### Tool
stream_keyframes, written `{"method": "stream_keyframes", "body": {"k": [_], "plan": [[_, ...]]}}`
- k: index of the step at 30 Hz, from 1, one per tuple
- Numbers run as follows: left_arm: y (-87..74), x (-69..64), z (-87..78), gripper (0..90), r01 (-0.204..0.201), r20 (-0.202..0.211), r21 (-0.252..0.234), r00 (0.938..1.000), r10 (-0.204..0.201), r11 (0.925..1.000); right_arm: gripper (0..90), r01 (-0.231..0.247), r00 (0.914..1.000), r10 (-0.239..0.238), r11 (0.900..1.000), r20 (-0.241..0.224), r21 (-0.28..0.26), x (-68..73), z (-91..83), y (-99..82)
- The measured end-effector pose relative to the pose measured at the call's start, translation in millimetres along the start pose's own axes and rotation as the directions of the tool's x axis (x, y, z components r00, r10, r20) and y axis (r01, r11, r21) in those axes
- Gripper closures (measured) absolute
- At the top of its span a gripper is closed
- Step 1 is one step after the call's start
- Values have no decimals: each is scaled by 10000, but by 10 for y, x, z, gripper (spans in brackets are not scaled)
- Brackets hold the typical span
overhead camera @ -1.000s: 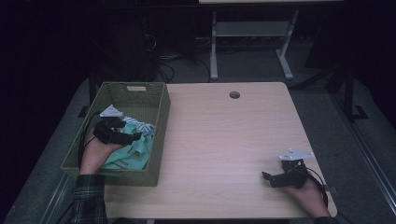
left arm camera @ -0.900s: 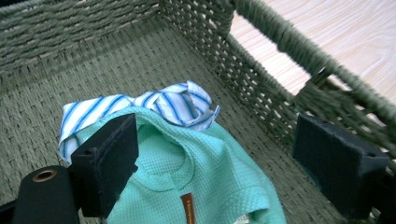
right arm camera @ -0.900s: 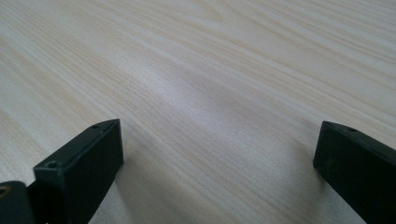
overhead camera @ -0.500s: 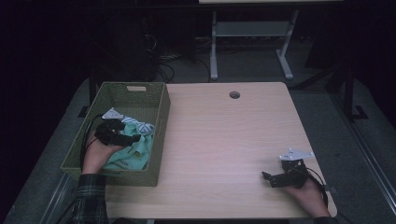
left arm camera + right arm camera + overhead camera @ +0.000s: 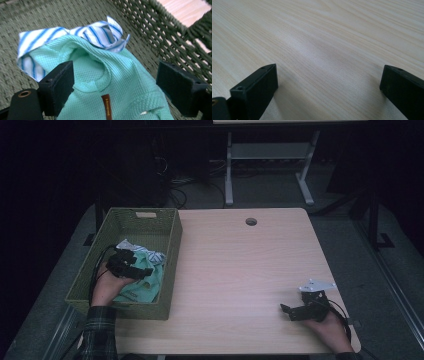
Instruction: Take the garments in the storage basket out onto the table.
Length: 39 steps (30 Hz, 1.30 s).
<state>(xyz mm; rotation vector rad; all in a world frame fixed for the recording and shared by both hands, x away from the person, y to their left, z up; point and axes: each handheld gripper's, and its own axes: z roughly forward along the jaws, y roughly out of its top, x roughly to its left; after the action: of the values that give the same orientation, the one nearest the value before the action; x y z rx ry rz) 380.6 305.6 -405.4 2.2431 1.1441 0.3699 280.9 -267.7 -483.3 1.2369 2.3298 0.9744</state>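
Note:
A green woven basket [image 5: 172, 227] stands on the left of the wooden table [image 5: 240, 265]. Inside it lie a mint-green knit garment [image 5: 117, 87] with a brown label and a blue-striped white cloth [image 5: 82, 33] tucked behind it. My left gripper [image 5: 142, 271] hovers inside the basket just over the mint garment [image 5: 145, 282], jaws wide apart on either side of it, holding nothing. My right gripper [image 5: 286, 310] rests low over the bare tabletop [image 5: 324, 50] near the front right corner, open, with only wood between its jaws.
The basket wall [image 5: 160, 32] rises close to the right of my left gripper. A round cable hole [image 5: 251, 221] sits near the table's far edge. A white desk frame [image 5: 270, 165] and cables stand on the dark floor beyond.
My left gripper has shifted slightly toward the near end of the basket, over the mint garment. The right gripper has stayed where it was.

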Motion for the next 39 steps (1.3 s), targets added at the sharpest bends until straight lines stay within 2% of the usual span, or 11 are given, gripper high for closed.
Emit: {"method": "stream_keyframes", "body": {"k": [9, 16, 23, 26, 31, 36, 39], "plan": [[-10, -13, 83, 172, -45, 228, 761, 9997, 28, 9971, 11, 3, 10000, -3, 10000, 1, -1, 0, 0, 0], [-18, -28, 157, 175, -6, 380, 1380, 9993, -47, 9904, 11, -2, 10000, 2, 10000, 0, 2, 0, 0, 0], [-27, -38, 198, 244, -76, 656, 1840, 9978, -46, 9829, 11, -10, 10000, 10, 10000, 2, 5, 1, -1, 0], [-32, -38, 207, 282, -42, 725, 1918, 9973, -99, 9814, 11, -9, 10000, 9, 10000, 2, 3, 1, 0, 0], [-46, -34, 245, 361, -56, 948, 2541, 9953, -192, 9672, 11, -8, 10000, 8, 10000, 2, 6, 1, -1, 0], [-52, -15, 244, 438, 112, 983, 2653, 9944, -386, 9641, 11, 10, 10000, -10, 10000, 5, 6, -1, -1, -1], [-51, -9, 236, 534, 262, 1071, 2705, 9926, -571, 9624, 11, 5, 10000, -5, 10000, 7, 9, 0, -2, -1]]}}
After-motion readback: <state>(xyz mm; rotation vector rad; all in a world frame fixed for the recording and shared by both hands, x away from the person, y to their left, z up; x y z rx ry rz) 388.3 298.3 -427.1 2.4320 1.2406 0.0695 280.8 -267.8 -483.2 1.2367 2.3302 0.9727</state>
